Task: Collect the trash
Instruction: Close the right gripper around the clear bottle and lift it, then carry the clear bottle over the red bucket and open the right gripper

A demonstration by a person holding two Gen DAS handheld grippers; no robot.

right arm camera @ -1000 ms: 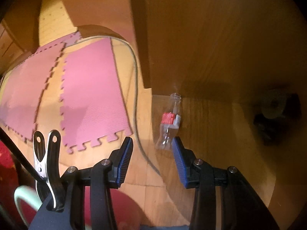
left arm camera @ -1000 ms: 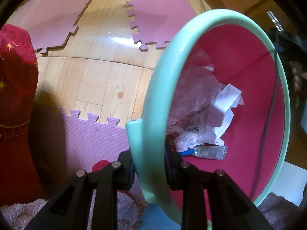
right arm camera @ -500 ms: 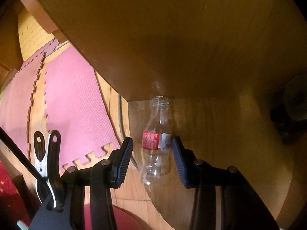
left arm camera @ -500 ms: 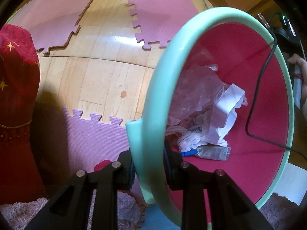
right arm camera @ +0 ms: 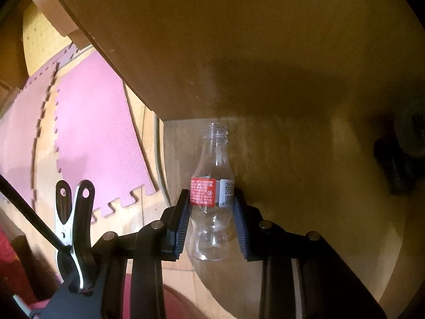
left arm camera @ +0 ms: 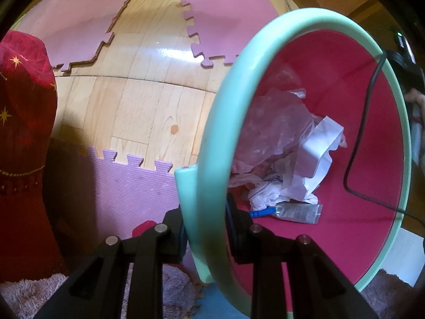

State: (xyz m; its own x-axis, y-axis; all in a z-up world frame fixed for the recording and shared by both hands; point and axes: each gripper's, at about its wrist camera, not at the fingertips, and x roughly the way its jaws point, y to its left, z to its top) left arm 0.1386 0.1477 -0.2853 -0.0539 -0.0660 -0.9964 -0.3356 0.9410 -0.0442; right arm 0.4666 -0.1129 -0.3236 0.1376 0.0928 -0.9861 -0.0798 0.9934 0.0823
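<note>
My left gripper (left arm camera: 205,212) is shut on the mint-green rim (left arm camera: 265,34) of a bin with a magenta inside, one finger outside and one inside. In the bin lie crumpled clear plastic and white paper (left arm camera: 281,159) and a small tube (left arm camera: 297,210). In the right wrist view a clear, capless bottle (right arm camera: 212,159) with a red and white label lies on the wooden floor against a wooden panel. My right gripper (right arm camera: 211,199) points down over it; its jaws are closing, and the blue pads (right arm camera: 183,226) touch both sides of the label.
Purple foam puzzle mats (left arm camera: 127,191) cover parts of the wooden floor (left arm camera: 132,111). A red cloth with gold stars (left arm camera: 24,133) stands at the left. A black cable (left arm camera: 364,122) hangs across the bin. A wooden panel (right arm camera: 239,53) overhangs the bottle. A dark object (right arm camera: 398,164) sits right of it.
My right gripper has come down around the bottle and its jaws have narrowed onto the label. The left gripper keeps hold of the bin rim. The black cable has swung in over the bin.
</note>
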